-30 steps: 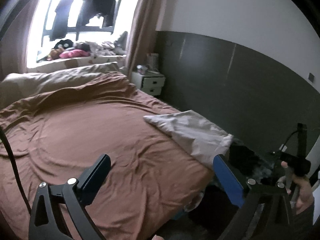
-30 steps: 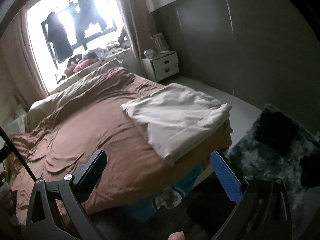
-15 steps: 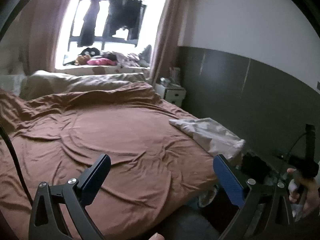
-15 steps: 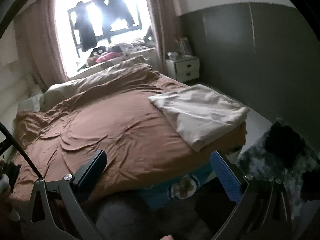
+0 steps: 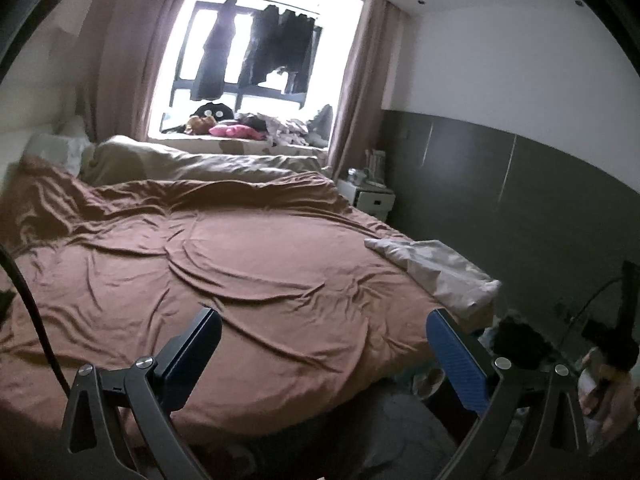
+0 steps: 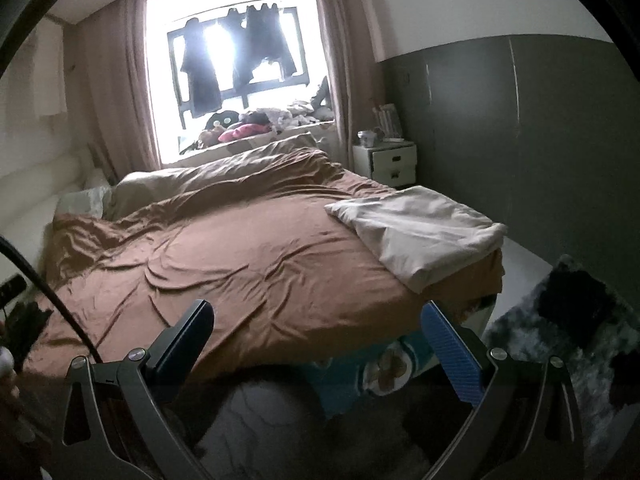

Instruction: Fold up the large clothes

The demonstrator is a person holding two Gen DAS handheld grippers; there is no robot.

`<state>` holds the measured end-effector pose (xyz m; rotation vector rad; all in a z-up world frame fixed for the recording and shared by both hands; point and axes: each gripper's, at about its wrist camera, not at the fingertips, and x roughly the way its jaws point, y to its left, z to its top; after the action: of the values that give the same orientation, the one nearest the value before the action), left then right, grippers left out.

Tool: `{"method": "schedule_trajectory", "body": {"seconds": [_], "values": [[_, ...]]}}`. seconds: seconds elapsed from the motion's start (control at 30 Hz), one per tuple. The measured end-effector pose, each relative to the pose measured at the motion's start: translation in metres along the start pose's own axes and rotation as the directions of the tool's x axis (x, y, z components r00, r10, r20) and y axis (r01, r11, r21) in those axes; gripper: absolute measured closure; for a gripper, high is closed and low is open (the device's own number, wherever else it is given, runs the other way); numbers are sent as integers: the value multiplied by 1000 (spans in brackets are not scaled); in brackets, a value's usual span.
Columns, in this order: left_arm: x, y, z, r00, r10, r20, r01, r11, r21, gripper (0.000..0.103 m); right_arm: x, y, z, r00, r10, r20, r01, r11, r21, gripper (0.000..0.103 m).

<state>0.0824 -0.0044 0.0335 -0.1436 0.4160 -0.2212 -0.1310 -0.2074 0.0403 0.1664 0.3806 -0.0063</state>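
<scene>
Left wrist view: the left gripper (image 5: 320, 354) is held w/ jaws wide apart, nothing between them, above the near edge of the bed (image 5: 240, 272) w/ its brown cover. The task's thing, a pale folded cloth (image 5: 436, 270), is seen on the far right corner of the bed, well apart from this claw, ahead and to the right. Its long axis is seen running from the bed's middle out toward that corner. At the right frame edge the right hand (image 5: 608, 384) is glimpsed gripping its handle; jaw state can't be told from here. No containers are visible on the bed; a white nightstand (image 5: 370, 198) is seen by the wall, drawers closed, contents not visible.

Right wrist view: the right gripper (image 6: 318, 344) is also spread wide, empty, hovering off the foot of the bed (image 6: 240, 264). The pale cloth (image 6: 420, 228) lies ahead and right of it, near the corner, one end reaching the mattress edge. The right arm is judged nearer to it; the reach would go fwd-right, approx. along the cloth's long axis. A dark shaggy rug (image 6: 568, 320) is seen on the floor beside the bed. The window sill (image 6: 272, 128) is piled w/ soft items, not part of the task as far as can be judged.
</scene>
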Motion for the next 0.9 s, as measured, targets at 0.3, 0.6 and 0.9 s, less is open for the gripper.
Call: {"method": "schedule_trajectory", "body": {"seconds": [0.3,0.6,0.9], "values": [[-22,0,-29,999,28,36,-27,999,-16,0,-10,14,-21,999,11,-36,-11,1000,-9,0],[-40,-1,-37,994,82,78,-83,997,10,0,-10,30,-19,999,48,-16,-48,999,-1,0],[-48,-3,-35,989,112,92,-114,993,23,0,-8,42,-22,999,40,-8,-40,999,-22,0]]}}
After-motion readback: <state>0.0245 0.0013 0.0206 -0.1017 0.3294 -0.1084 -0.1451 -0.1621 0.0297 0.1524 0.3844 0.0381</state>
